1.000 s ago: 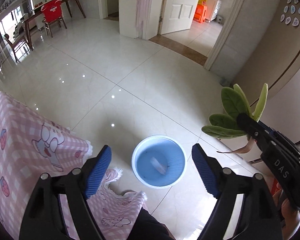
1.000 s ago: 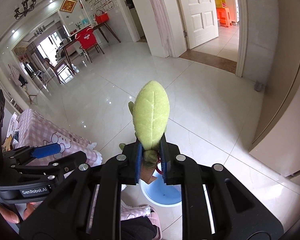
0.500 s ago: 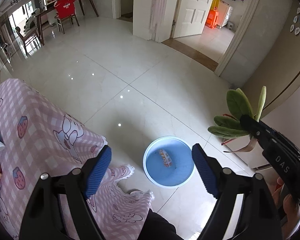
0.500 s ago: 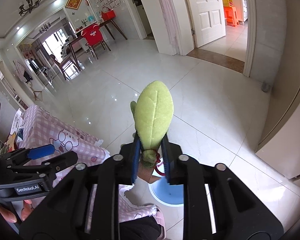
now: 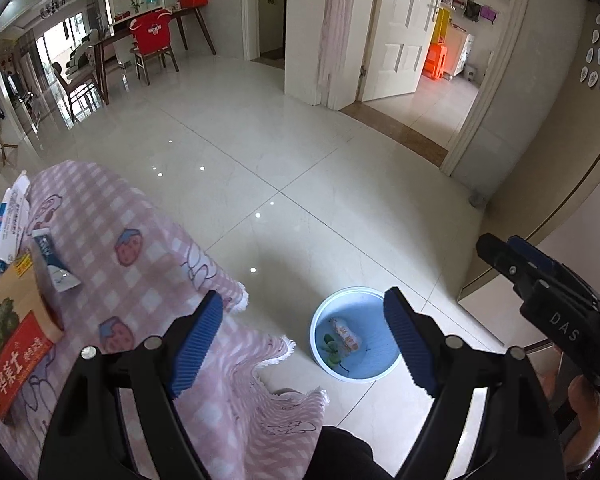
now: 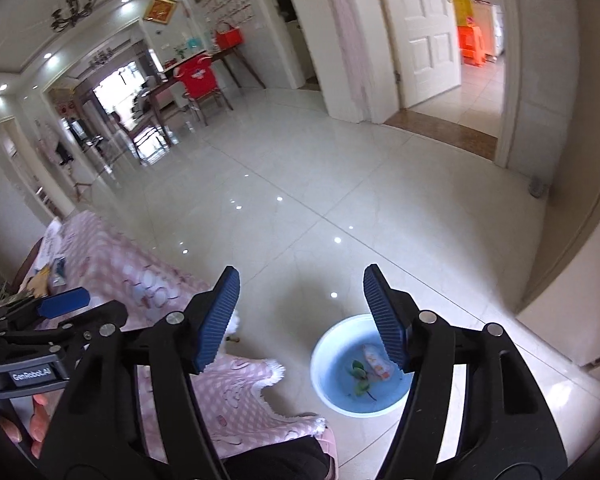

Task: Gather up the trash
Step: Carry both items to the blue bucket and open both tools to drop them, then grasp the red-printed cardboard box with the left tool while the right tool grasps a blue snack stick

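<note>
A blue bin (image 5: 376,374) (image 6: 326,350) with a white rim stands on the tiled floor beside the table. Inside it lie a green leafy sprig (image 5: 332,348) (image 6: 358,374) and an orange-and-white wrapper (image 5: 346,336) (image 6: 376,360). My right gripper (image 6: 300,316) hangs above the bin with its jaws opening and nothing between them; it also shows at the right edge of the left wrist view (image 5: 500,248). My left gripper (image 5: 304,336) is open and empty, over the table's edge and the bin. On the table lie a toothpaste tube (image 5: 54,264) and an orange carton (image 5: 16,344).
The table wears a pink checked cloth (image 5: 140,264) (image 6: 112,260) whose fringe hangs toward the bin. Papers (image 5: 12,220) lie at its far left. A person's dark-clothed leg (image 5: 340,456) is below. A doorway (image 5: 432,76) and dining chairs (image 5: 152,44) stand across the open floor.
My right gripper has opened and let go of the green sprig, which now lies in the bin. The left gripper has swung left, bringing the table's clutter into view.
</note>
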